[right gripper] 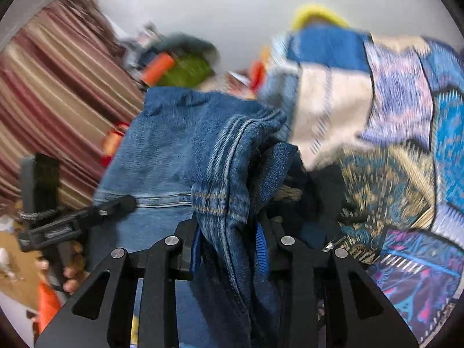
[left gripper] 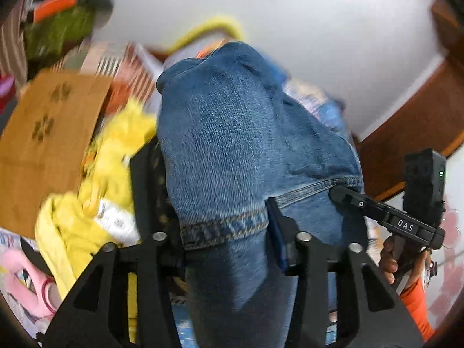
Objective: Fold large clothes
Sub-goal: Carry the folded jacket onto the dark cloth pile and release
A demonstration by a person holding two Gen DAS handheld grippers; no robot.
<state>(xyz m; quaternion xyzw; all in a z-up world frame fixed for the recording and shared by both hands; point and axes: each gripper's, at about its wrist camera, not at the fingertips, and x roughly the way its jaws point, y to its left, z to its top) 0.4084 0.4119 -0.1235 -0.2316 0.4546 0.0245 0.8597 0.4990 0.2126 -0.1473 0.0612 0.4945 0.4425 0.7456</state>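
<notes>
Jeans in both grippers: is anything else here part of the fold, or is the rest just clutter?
Part of the job:
jeans
left gripper
right gripper

Just lying about:
yellow garment
patterned blanket
brown cardboard
striped curtain

The blue denim jeans [left gripper: 232, 133] hang bunched and lifted off the surface, the faded, washed fabric draping in thick folds. In the left wrist view a hem with tan stitching crosses the lower cloth. In the right wrist view the jeans [right gripper: 179, 145] show a flat seam band and a doubled, ridged edge, with a darker inner fold beside it.
</notes>
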